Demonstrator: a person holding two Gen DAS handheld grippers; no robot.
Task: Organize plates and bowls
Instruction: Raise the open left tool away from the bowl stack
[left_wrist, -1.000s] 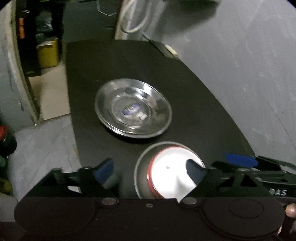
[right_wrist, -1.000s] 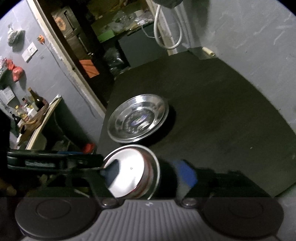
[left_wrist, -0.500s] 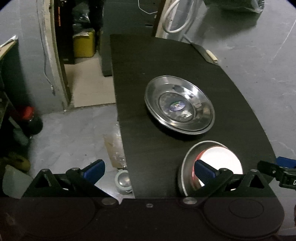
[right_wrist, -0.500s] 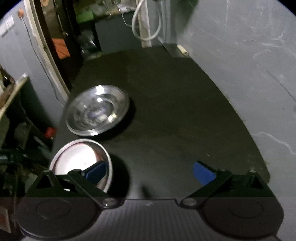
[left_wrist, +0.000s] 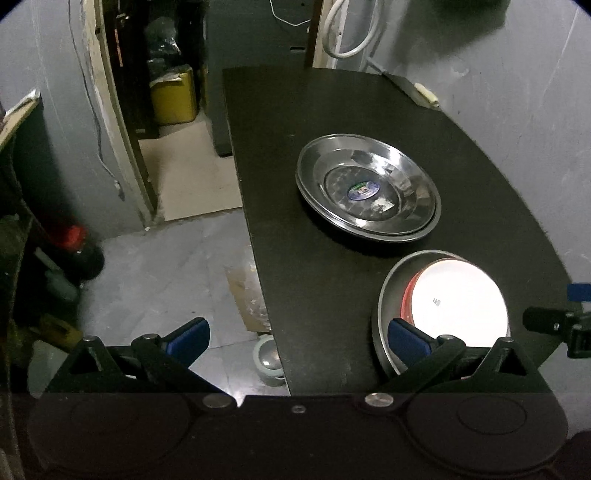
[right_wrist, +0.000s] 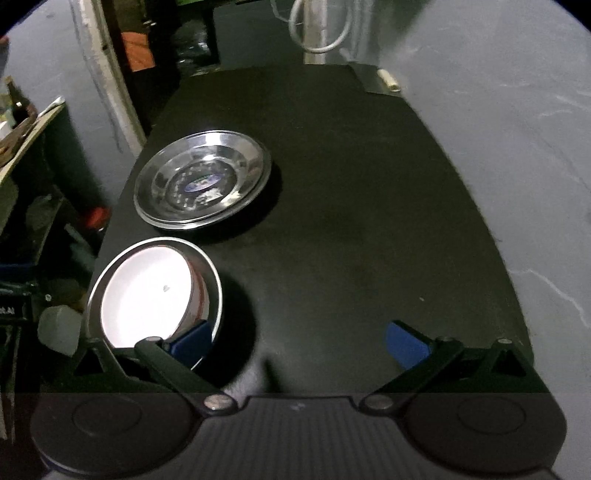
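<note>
Both tongs had just been opening and stood wide apart, nothing between them: the left tongs (left_wrist: 297, 338) and the right tongs (right_wrist: 299, 339). On the black bench (right_wrist: 369, 184), the steel bowl (left_wrist: 384, 295) sat near the steel plates (left_wrist: 369, 188), apart from them.

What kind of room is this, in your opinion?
Probably a storeroom or back room of a home, not a proper kitchen. The grey walls are bare and scuffed, a yellow can and other clutter stand in a dark doorway, and steel plates sit on a plain black table.
</note>
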